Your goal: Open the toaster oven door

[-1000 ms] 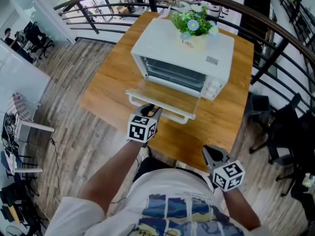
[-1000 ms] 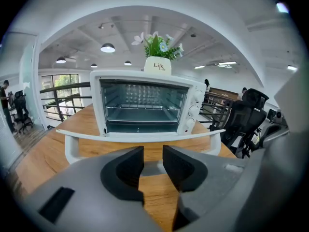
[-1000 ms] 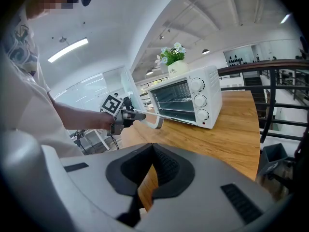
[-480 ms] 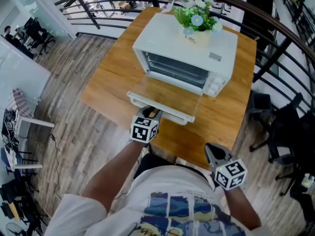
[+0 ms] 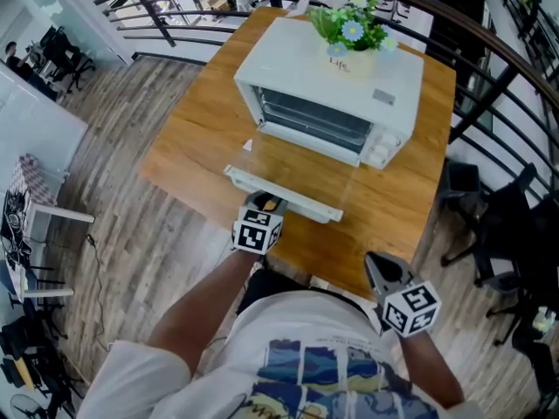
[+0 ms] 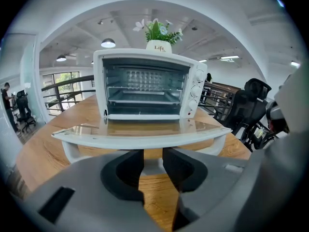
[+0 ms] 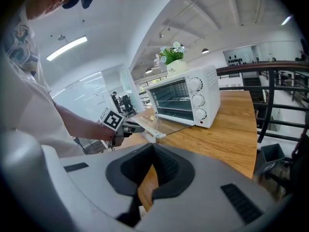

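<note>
The white toaster oven (image 5: 323, 77) stands on the wooden table (image 5: 188, 142), its glass door (image 5: 293, 168) swung down flat toward me. Along the door's front edge runs the white handle (image 5: 284, 197). My left gripper (image 5: 265, 202) sits just in front of and below that handle; in the left gripper view its jaws (image 6: 153, 163) stand a little apart, with the handle (image 6: 153, 167) showing past the tips and the door (image 6: 140, 129) above them. My right gripper (image 5: 377, 267) hangs off the table's near edge, close to my body, shut and empty (image 7: 153, 151).
A pot of flowers (image 5: 351, 46) rests on top of the oven. A dark curved railing (image 5: 489, 85) runs behind and to the right of the table. Black office chairs (image 5: 498, 225) stand on the right. Wood flooring lies to the left.
The door lies open flat in all frames. My left gripper has stayed at the handle, shifting only slightly. The right gripper has not moved.
</note>
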Demonstrator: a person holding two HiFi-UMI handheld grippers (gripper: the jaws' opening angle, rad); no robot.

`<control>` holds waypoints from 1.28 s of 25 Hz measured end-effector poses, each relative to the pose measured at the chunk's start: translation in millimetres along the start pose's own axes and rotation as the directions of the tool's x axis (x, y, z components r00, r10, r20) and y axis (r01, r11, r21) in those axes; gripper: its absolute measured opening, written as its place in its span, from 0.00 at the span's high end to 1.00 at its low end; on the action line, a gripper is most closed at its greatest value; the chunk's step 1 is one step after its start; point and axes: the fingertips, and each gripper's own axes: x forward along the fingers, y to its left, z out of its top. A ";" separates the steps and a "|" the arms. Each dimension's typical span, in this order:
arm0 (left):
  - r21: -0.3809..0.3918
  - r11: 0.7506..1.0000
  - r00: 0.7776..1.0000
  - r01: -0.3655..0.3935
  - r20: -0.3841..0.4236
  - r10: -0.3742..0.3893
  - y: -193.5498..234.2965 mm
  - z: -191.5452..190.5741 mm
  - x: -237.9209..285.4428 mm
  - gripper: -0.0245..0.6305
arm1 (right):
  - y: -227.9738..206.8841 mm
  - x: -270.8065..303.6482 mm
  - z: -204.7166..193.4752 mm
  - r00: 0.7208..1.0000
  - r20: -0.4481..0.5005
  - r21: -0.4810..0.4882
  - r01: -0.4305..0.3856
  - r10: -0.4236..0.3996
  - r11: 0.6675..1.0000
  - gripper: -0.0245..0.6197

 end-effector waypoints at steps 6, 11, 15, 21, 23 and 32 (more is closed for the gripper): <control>0.014 1.000 1.000 -0.003 0.010 0.002 -0.1 -5.9 1.8 0.78 | -2.0 0.5 1.1 1.000 -0.004 -0.005 0.005 -0.005 1.000 0.96; 0.012 1.000 1.000 -0.007 0.027 0.007 1.4 -11.4 3.5 0.78 | -0.1 2.1 2.5 1.000 -0.007 -0.006 0.003 -0.003 1.000 0.96; 0.005 1.000 0.999 -0.004 0.036 0.003 1.5 -13.7 4.4 0.78 | -0.6 3.2 1.5 1.000 -0.014 -0.006 0.003 -0.003 1.000 0.96; -0.011 1.000 0.999 -0.006 0.046 0.007 0.0 -17.5 6.1 0.78 | -1.0 4.5 2.2 1.000 -0.013 -0.003 0.005 -0.005 1.000 0.96; -0.016 1.000 0.999 -0.002 0.036 0.002 -0.5 -20.1 7.5 0.78 | -1.0 4.9 1.0 1.000 -0.017 -0.001 0.004 -0.004 1.000 0.96; -0.018 1.000 0.999 -0.002 0.033 0.003 2.1 -34.9 17.3 0.77 | -4.0 2.7 -1.5 1.000 -0.028 0.000 0.015 -0.015 1.000 0.96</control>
